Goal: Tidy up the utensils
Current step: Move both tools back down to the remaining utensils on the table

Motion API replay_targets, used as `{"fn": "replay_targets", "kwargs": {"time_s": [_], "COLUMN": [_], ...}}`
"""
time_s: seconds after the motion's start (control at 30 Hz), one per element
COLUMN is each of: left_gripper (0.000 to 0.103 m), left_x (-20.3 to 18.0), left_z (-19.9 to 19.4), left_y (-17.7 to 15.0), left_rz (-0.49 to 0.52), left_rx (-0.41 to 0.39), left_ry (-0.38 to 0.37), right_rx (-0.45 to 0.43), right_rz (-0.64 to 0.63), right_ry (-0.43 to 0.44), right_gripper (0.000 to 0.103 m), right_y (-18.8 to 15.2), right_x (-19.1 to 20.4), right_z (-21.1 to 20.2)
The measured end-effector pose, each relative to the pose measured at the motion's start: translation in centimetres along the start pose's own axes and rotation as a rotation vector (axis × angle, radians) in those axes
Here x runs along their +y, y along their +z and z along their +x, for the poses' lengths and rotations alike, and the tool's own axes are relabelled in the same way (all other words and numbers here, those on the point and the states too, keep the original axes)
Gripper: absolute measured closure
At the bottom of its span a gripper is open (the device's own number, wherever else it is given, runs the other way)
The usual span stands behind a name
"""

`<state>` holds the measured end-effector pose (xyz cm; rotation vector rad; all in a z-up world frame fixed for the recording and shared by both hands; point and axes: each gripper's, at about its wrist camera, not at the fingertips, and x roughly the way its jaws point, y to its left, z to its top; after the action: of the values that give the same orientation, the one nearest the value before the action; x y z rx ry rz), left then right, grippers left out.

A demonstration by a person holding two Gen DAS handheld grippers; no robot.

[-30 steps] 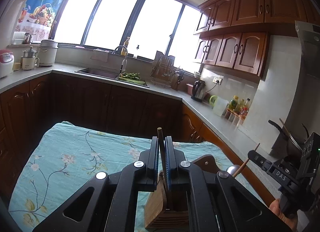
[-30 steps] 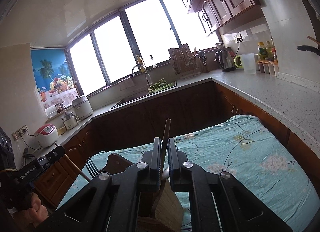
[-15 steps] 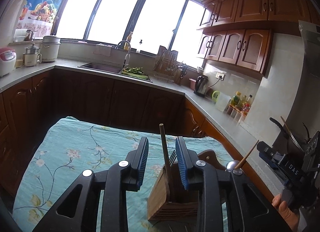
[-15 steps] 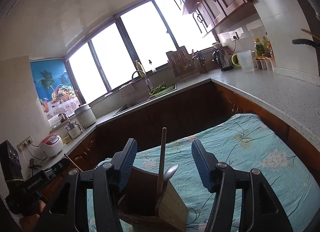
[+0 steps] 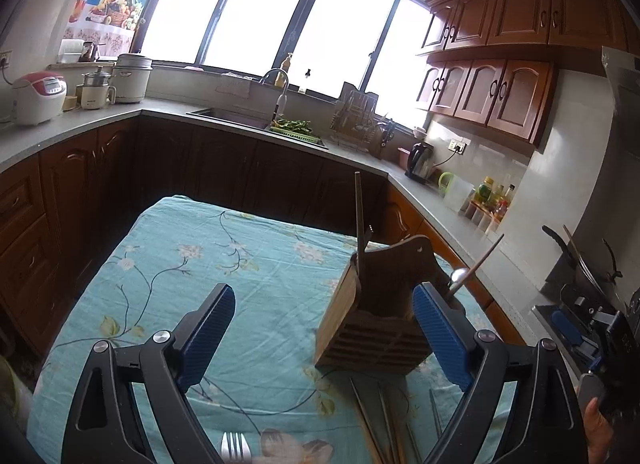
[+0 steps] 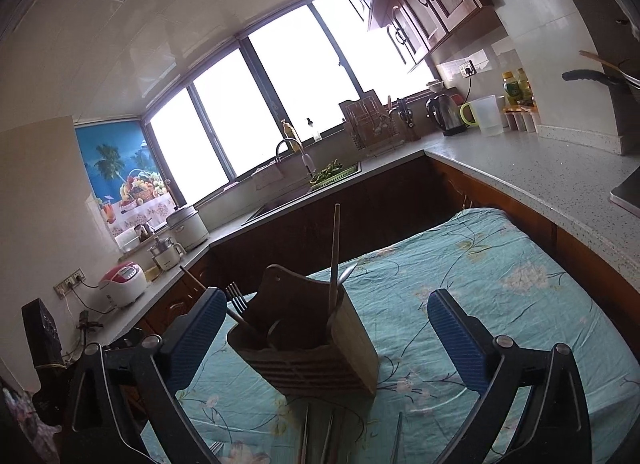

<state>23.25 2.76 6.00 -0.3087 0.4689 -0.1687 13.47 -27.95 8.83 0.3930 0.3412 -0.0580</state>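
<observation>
A wooden utensil holder [image 5: 372, 328] [image 6: 316, 348] stands on the teal floral tablecloth [image 5: 224, 264]. It holds upright chopsticks [image 5: 359, 220] [image 6: 334, 256], a spoon [image 6: 346, 273] and a fork [image 6: 237, 299]. My left gripper [image 5: 326, 332] is open and empty, pulled back above the cloth, with the holder just left of its right finger. My right gripper [image 6: 326, 336] is open and empty, with the holder between its fingers. Loose chopsticks [image 5: 374, 420] [image 6: 320, 440] and a fork [image 5: 236, 447] lie on the cloth in front of the holder.
A dark wood counter runs around the table, with a sink [image 5: 236, 116], a dish rack [image 5: 356, 120], a kettle [image 5: 418, 162], a jug [image 6: 486, 114] and rice cookers [image 5: 38, 98]. A pan [image 5: 576, 260] sits at the right.
Both grippers opened, let go of the chopsticks now standing in the holder, and drew back from it.
</observation>
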Motion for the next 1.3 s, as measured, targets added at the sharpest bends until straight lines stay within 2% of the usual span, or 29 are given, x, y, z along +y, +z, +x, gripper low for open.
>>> {"fn": "replay_targets", "kwargs": {"time_s": [0.3, 0.6, 0.8, 1.1, 1.3], "left_gripper": [0.012, 0.012, 0.012, 0.013, 0.014], "left_x": [1.2, 1.4, 0.8, -0.7, -1.1], "left_z": [-4.6, -6.7, -6.8, -4.9, -3.1], "left_y": [-3.2, -4.9, -5.1, -4.8, -4.4], "left_rz": [-0.039, -0.051, -0.047, 0.005, 0.018], "left_rx": [0.082, 0.144, 0.183, 0.250, 0.281], "left_ry": [0.014, 0.031, 0.043, 0.045, 0.040], "right_rx": [0.085, 0.137, 0.153, 0.233, 0.254], "right_rz": [0.001, -0.049, -0.050, -0.036, -0.047], "right_ry": [-0.037, -0.076, -0.086, -0.069, -0.069], "right_gripper": [0.000, 0.001, 0.001, 0.001, 0.001], "right_y": [-4.5, -8.5, -9.8, -10.1, -10.0], "right_x": [-0.8, -1.2, -1.8, -2.9, -2.9], "right_z": [-3.8, -5.9, -6.3, -4.6, -3.5]}}
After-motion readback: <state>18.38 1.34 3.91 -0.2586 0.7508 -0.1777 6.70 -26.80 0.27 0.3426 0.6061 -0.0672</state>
